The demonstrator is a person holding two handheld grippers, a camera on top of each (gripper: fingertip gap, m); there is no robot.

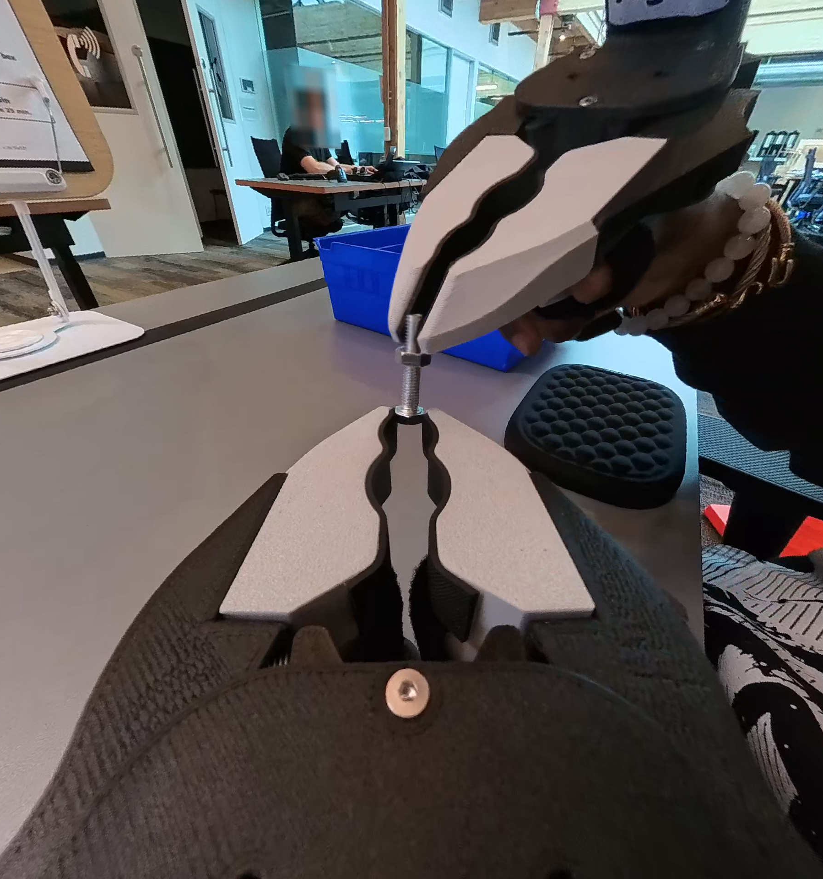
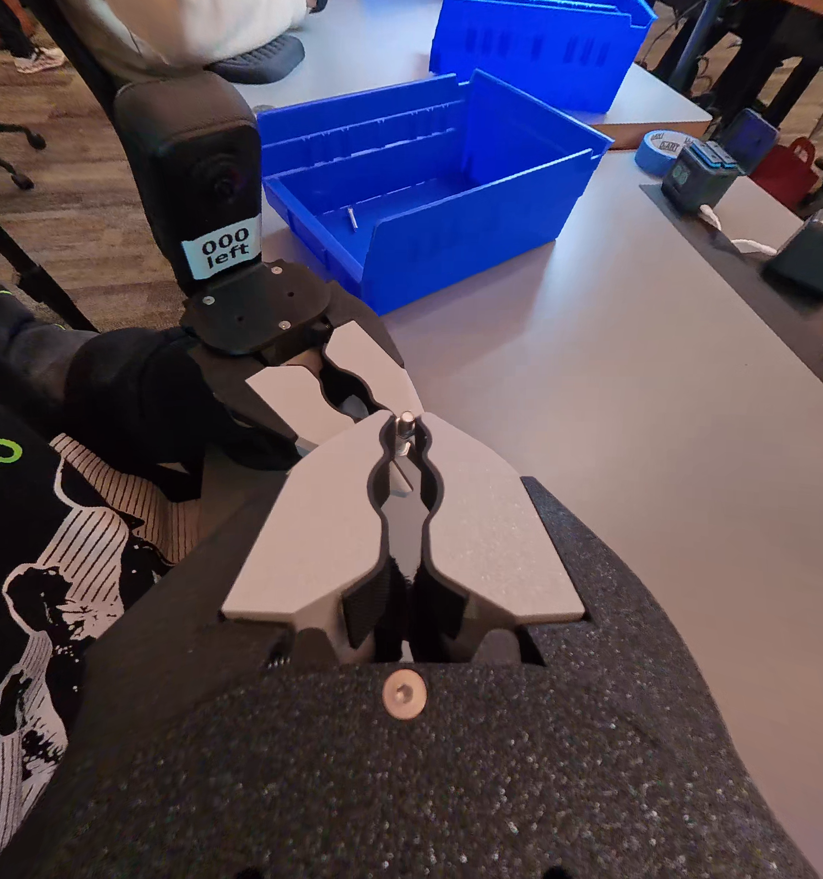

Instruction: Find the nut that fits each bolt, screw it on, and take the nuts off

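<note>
**Two grippers clamped on one bolt**

Two grippers meet at a single silver bolt (image 1: 410, 380) above the grey table (image 1: 162, 428). In the left wrist view, a white sign stand (image 1: 29, 119) sits at 10 o'clock with a white base plate (image 1: 53, 333) under it. At the centre, the left gripper (image 1: 410, 415) has its jaws closed on the bolt's hex head, a pad pressed to each side, and the threaded shank stands upright out of the fingertips. A nut (image 1: 412, 354) sits on the thread near the upper end. From 1 o'clock the right gripper (image 1: 412, 326) reaches down, its jaws pinched on the tip of the shank just above the nut. Behind it stands a blue bin (image 1: 362, 285), and a black dimpled pad (image 1: 600, 428) lies on the table at 3 o'clock.

In the right wrist view, the left gripper (image 2: 390, 409) enters from 9 o'clock. At the centre the bolt's end (image 2: 405, 425) shows between the right gripper's fingertips (image 2: 406, 428). At 12 o'clock is the blue bin (image 2: 495, 238), a small metal pin (image 2: 352, 219) lying on its floor. A roll of blue tape (image 2: 659, 150) rests at 2 o'clock.
</note>
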